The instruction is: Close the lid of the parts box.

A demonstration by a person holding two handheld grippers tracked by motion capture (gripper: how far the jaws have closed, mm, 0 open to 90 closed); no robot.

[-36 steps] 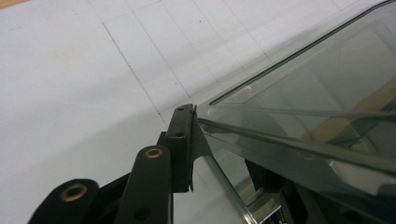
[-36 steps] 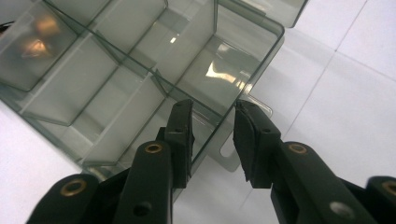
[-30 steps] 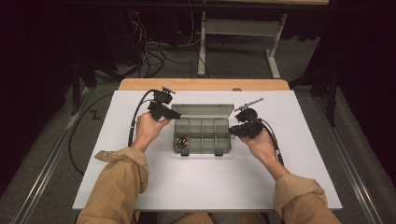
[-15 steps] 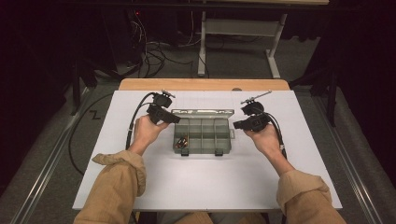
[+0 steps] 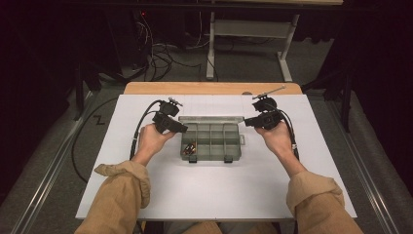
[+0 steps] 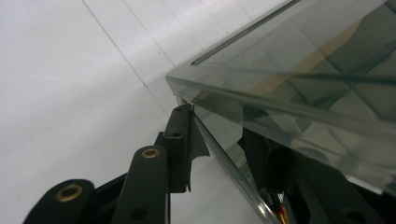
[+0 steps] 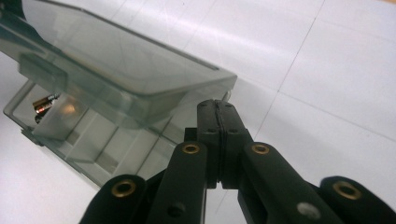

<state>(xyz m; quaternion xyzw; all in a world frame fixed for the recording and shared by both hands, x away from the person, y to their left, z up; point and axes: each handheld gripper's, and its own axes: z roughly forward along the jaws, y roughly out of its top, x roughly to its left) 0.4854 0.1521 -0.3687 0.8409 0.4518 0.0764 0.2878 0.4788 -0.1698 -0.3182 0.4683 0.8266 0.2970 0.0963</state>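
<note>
One white table top (image 5: 214, 195) carries the work, with a strip of bare wood along its far edge. The near half of it lies open, and wide bare margins run to the left and right edges beyond the two hands.

One clear compartment box (image 5: 212, 141) sits at the middle of the table, its long side across the view. Its lid (image 5: 212, 119) is raised on the far side and tilts up over the tray. The tray is split into small cells in rows; the near left cell holds a few small metal pieces (image 5: 190, 147), too small to count. Two dark latches sit on the box's near edge.

Two grippers flank the box. The left gripper (image 5: 181, 129) is at the box's far left corner; in the left gripper view one jaw lies outside the clear wall (image 6: 219, 154) and the other shows darkly through it from inside, so the jaws straddle the wall and appear to pinch it. The right gripper (image 5: 247, 122) is at the far right corner, just beside the lid's end; in the right gripper view its jaws are pressed flat together with nothing between them, their tips near the corner of the lid (image 7: 140, 65) but apart from it.
</note>
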